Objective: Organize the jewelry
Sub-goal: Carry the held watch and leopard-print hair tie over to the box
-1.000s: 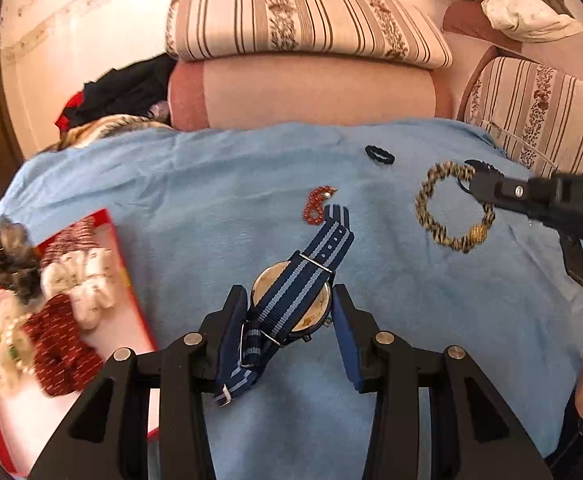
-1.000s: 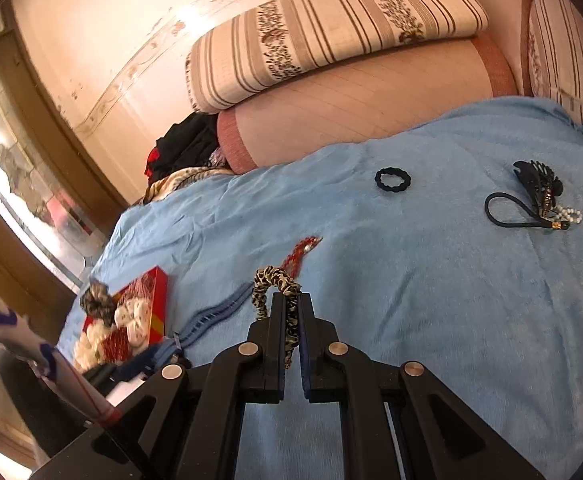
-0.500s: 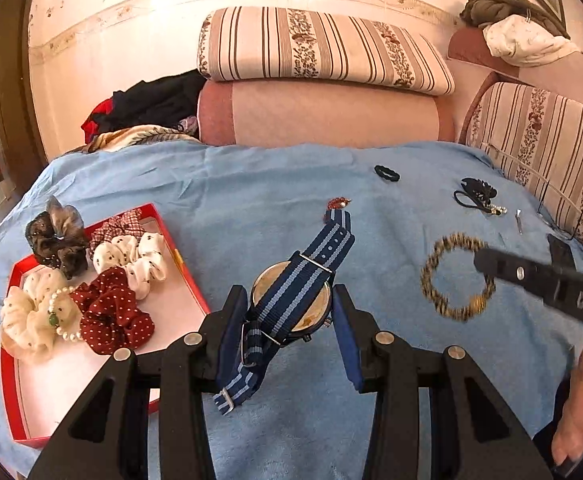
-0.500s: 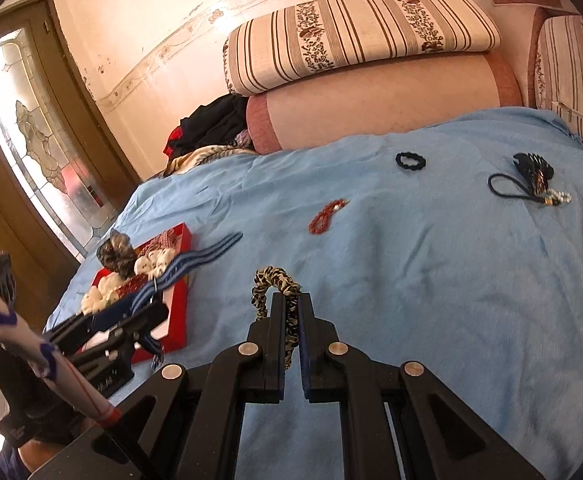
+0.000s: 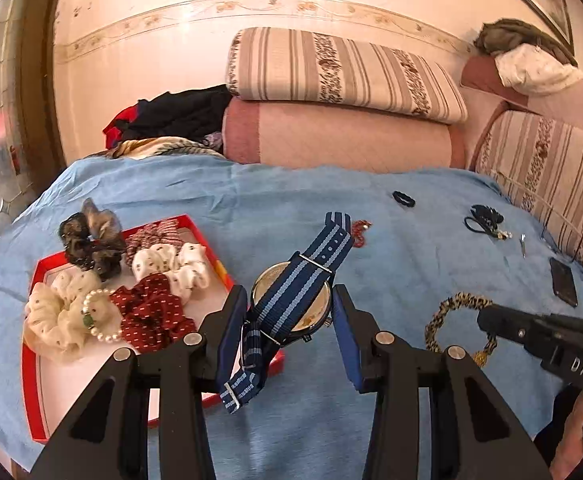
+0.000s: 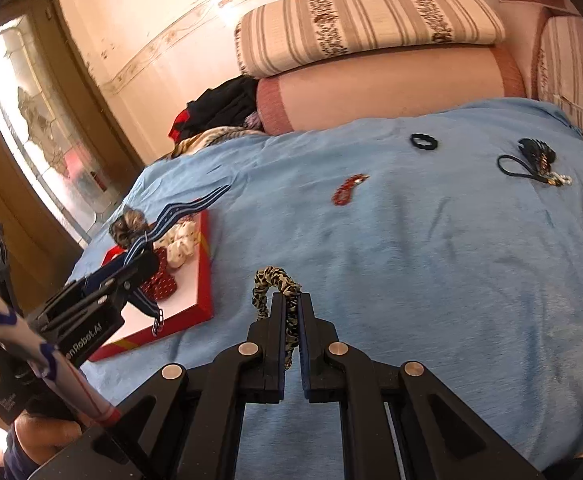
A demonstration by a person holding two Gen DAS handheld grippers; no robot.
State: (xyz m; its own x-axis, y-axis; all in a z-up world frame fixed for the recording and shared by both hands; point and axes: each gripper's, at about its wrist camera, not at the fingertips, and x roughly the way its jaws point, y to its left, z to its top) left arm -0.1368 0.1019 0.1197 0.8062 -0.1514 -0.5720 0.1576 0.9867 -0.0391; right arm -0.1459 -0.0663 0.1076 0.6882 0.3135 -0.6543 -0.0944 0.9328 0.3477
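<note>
A blue blanket (image 5: pixel 391 264) is covering the bed beneath striped cushions (image 5: pixel 343 70). The left gripper (image 5: pixel 291 322) fingers are clamping a watch (image 5: pixel 291 300) by the red tray (image 5: pixel 35 380), strap running away upward-right. The right gripper (image 6: pixel 291 312) fingers are pinching a leopard scrunchie (image 6: pixel 275 280).

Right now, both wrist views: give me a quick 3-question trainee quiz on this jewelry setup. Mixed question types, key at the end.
1. True or false: the right claw is shut on the leopard-print scrunchie.
2. Multiple choice: what does the left claw grip? A) a pearl bracelet B) the watch with a blue striped strap C) a black hair tie
3. Fill in: the red tray holds scrunchies and a ____ bracelet.

Key: 1 true. 2 B. 3 pearl: the pearl bracelet lies on the cream scrunchie.
</note>
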